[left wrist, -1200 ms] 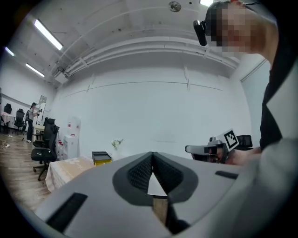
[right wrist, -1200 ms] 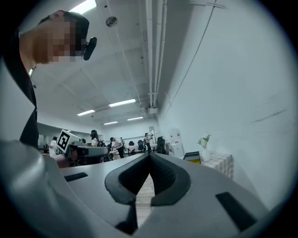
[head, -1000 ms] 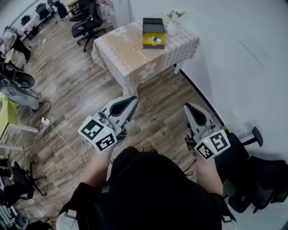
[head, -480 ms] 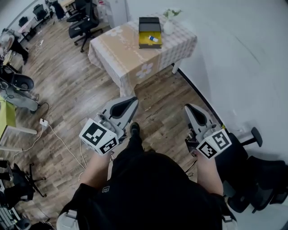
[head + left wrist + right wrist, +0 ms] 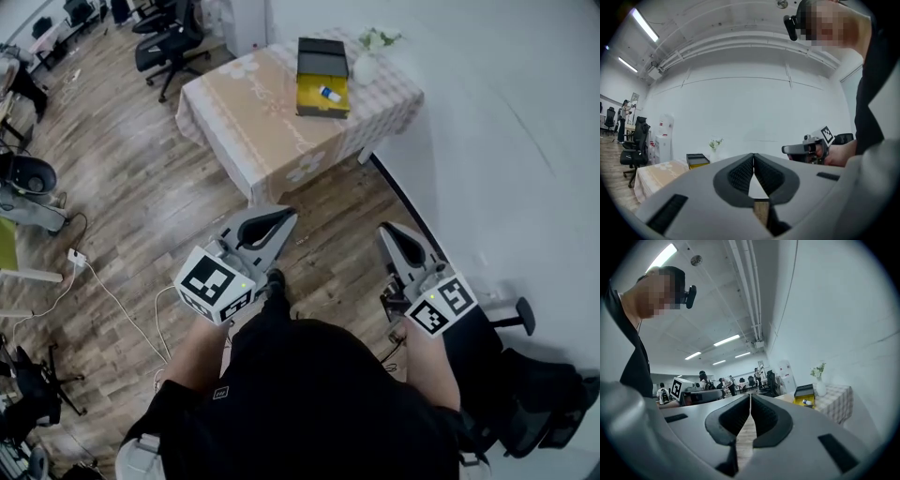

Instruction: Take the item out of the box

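One small white-blue item (image 5: 329,93) is lying in the open yellow box (image 5: 312,97) on the cloth-covered table (image 5: 253,112), flower vase (image 5: 366,66) just beside. Left gripper (image 5: 284,216) & right gripper (image 5: 383,230) are hovering over wood floor (image 5: 169,187), well apart from the table, both w/ jaws pressed together, gripping nothing.

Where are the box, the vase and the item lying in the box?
box (image 5: 311,98), head view, bare yellow floor.
vase (image 5: 364,68), head view, white body.
item (image 5: 329,94), head view, its middle.
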Available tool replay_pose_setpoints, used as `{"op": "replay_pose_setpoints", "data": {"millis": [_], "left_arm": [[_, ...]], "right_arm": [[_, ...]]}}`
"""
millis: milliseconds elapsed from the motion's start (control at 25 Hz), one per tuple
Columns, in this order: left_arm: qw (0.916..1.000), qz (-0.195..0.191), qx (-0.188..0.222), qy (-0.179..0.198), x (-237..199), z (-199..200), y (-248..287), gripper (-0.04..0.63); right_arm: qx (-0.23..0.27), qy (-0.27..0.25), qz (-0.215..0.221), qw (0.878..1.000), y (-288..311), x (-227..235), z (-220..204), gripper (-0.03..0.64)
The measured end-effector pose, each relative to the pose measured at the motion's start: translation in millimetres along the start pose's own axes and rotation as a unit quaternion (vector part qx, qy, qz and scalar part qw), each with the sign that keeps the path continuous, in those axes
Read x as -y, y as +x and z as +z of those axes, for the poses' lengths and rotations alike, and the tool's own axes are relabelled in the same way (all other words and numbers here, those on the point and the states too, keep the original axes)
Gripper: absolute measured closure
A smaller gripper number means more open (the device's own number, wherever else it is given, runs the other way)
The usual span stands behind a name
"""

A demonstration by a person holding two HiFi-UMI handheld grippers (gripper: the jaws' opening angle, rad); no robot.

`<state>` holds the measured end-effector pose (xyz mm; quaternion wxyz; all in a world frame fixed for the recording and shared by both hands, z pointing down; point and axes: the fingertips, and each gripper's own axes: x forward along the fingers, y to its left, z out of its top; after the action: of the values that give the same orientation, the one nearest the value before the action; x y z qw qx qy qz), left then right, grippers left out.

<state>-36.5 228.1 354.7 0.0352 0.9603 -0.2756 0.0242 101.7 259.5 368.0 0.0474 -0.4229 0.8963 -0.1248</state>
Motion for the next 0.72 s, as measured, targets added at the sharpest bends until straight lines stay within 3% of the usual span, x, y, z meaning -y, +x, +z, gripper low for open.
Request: {"op": "replay_pose_setpoints", "data": {"millis": [400,720], "left_arm": [[0.9996,-0.026,-0.011,-0.001,-114.9,14.4,37.5,0.581],[0.9995,-0.022,-0.017,-0.014,-179.5,18.9,48.3,0.581]], "right_arm": [[-0.007,0.005,-0.001,1.000,118.5,42.1,25.7,0.579],[0.004,-0.005,-0.007,1.000,172.9,57.7,36.9,0.579]]}}
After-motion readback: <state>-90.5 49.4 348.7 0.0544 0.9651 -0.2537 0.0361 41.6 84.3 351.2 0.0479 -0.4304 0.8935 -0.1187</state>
